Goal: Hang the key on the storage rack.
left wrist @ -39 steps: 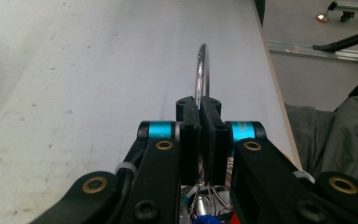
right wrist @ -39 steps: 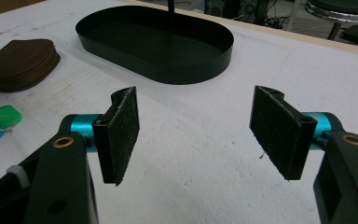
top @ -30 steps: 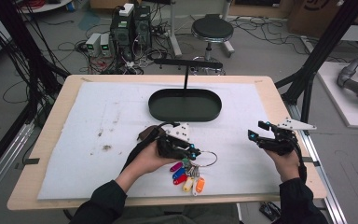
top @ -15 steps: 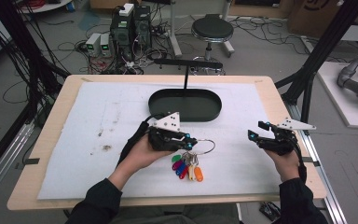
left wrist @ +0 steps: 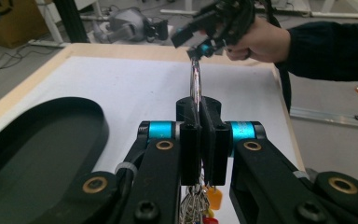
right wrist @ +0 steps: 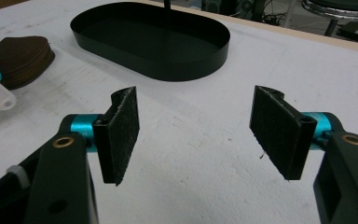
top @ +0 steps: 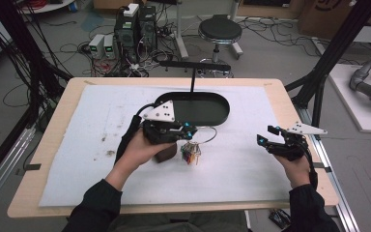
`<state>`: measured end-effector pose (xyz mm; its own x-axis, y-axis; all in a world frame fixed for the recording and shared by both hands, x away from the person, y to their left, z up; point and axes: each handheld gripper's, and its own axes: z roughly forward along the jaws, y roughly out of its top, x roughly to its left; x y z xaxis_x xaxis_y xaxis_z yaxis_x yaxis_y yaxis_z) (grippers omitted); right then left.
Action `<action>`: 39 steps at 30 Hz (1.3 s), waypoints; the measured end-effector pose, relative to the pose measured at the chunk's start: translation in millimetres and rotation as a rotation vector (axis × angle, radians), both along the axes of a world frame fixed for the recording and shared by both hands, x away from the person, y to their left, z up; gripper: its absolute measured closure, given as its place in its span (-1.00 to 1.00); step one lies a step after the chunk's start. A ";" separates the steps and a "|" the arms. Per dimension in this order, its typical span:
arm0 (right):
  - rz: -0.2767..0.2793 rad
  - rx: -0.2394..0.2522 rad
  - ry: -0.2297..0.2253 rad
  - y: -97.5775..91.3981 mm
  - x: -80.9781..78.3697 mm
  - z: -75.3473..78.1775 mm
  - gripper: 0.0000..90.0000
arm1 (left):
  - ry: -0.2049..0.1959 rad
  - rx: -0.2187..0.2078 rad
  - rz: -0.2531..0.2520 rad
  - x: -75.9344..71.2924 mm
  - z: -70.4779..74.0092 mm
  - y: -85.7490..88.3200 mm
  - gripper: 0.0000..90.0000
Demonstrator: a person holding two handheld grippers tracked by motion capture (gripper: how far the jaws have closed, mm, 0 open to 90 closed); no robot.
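My left gripper (top: 188, 129) is shut on a thin metal key ring (top: 208, 137), held above the table just in front of the black oval tray (top: 224, 112). A bunch of keys with coloured tags (top: 191, 154) hangs from it. In the left gripper view the ring (left wrist: 195, 81) stands upright between the closed jaws (left wrist: 199, 105), with keys and tags (left wrist: 200, 200) dangling below. My right gripper (top: 265, 135) hovers open at the right side of the table, its jaws (right wrist: 198, 116) wide apart with nothing between them.
A brown zip pouch (top: 165, 152) lies on the white mat under my left hand, also in the right gripper view (right wrist: 21, 58). A post with a crossbar (top: 192, 79) rises from the tray (right wrist: 191, 65). The table's right edge (top: 314, 164) is close to my right hand.
My left gripper has lifted the key bunch off the mat and carried it away from me toward the tray. The brown pouch has come into sight. The right gripper stayed put.
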<state>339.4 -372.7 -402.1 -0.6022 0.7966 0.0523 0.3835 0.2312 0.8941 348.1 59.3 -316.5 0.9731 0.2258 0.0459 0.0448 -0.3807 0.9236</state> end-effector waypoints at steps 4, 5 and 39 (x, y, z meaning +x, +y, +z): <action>0.001 -0.002 -0.002 0.5 0.4 -0.2 -0.25 | -0.002 -0.014 0.030 5.3 7.3 8.6 0.92; 0.001 -0.002 -0.003 0.6 0.4 -0.2 -0.25 | -0.003 -0.019 0.035 6.8 8.7 10.5 0.92; -0.005 -0.010 0.000 -0.7 2.0 -1.3 -0.25 | -0.036 -0.094 0.326 85.2 39.7 66.2 0.93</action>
<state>341.4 -373.4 -403.4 -0.5984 0.8000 0.0439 0.3842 0.2385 0.8919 433.3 125.4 -276.8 0.8471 0.5297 0.0430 0.1172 -0.2652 0.9571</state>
